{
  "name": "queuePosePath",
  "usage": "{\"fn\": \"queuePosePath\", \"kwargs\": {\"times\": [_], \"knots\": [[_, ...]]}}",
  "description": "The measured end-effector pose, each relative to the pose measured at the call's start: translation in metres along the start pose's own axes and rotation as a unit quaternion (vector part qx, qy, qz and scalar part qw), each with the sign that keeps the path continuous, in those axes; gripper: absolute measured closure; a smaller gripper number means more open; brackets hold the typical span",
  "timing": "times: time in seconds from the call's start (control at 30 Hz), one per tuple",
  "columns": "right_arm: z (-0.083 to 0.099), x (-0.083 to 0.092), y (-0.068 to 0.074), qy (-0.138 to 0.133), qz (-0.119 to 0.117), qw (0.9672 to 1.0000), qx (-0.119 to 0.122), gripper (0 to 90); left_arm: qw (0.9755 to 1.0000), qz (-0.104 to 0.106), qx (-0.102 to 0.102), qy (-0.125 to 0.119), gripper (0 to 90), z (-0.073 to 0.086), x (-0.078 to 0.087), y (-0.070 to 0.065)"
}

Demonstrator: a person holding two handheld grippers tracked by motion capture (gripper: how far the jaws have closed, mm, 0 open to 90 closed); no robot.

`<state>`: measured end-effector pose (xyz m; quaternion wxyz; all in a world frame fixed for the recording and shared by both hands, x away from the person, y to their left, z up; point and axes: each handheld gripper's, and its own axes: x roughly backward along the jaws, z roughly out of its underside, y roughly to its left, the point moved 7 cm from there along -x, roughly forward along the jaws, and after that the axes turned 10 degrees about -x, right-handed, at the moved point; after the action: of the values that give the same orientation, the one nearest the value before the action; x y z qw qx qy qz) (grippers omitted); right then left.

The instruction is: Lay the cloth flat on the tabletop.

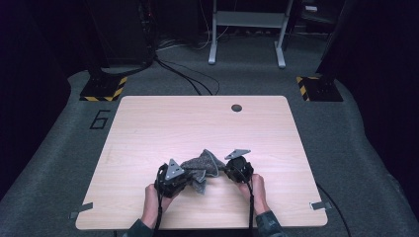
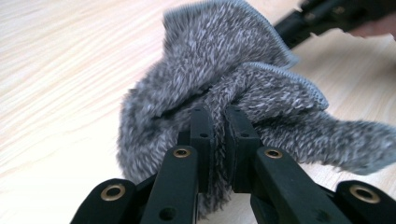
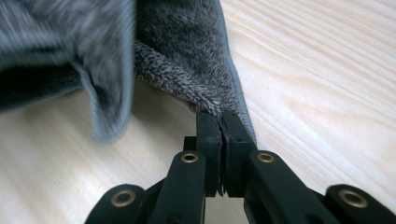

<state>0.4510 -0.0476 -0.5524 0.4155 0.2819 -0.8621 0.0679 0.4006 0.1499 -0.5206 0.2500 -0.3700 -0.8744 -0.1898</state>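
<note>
**Both Grippers Had Hold of the Fuzzy Cloth**

Dark floor and black stands lay behind the wooden table (image 1: 148, 128). A grey fuzzy cloth (image 1: 200, 165) sat bunched in a heap on the near part of the table, right between the two grippers.

The work looked like it was just starting. Both grabs were done, but the cloth was still crumpled, so spreading or folding it was probably still left to do.

The left gripper (image 2: 218, 123), on the cloth's left side, had its jaws squeezed almost together, pinching a thick fold of cloth. The right gripper (image 3: 220, 122), on the cloth's right side, had its jaws pressed tight on the thin stitched edge of the cloth.
</note>
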Motion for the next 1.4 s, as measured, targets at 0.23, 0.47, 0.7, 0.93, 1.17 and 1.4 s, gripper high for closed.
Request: {"fn": "queuePosePath", "kwargs": {"times": [0.23,0.47,0.7,0.93,1.17,1.4], "knots": [[0.012,0.017,-0.003,0.002,0.009,0.9999,-0.004,87.7,0.9989,0.001,0.041,-0.023,82.9,0.005,0.013,0.018],[0.027,0.027,-0.015,0.004,0.032,0.9994,-0.014,87.7,0.9973,-0.006,0.068,-0.028,82.9,0.014,0.016,0.035],[0.042,0.036,-0.018,0.009,0.034,0.9991,-0.024,87.2,0.9964,0.024,0.080,-0.010,80.6,0.029,0.016,0.031],[0.041,0.039,-0.020,0.008,0.022,0.9995,-0.019,75.1,0.9969,0.021,0.075,0.004,52.5,0.027,0.031,0.032],[0.036,0.055,-0.027,-0.019,0.005,0.9985,-0.050,60.3,0.9985,-0.014,0.051,-0.011,33.7,-0.007,0.048,0.045],[0.035,0.055,-0.028,-0.047,0.009,0.9947,-0.091,56.2,0.9999,-0.004,0.007,0.012,30.8,-0.040,0.018,0.036]]}}
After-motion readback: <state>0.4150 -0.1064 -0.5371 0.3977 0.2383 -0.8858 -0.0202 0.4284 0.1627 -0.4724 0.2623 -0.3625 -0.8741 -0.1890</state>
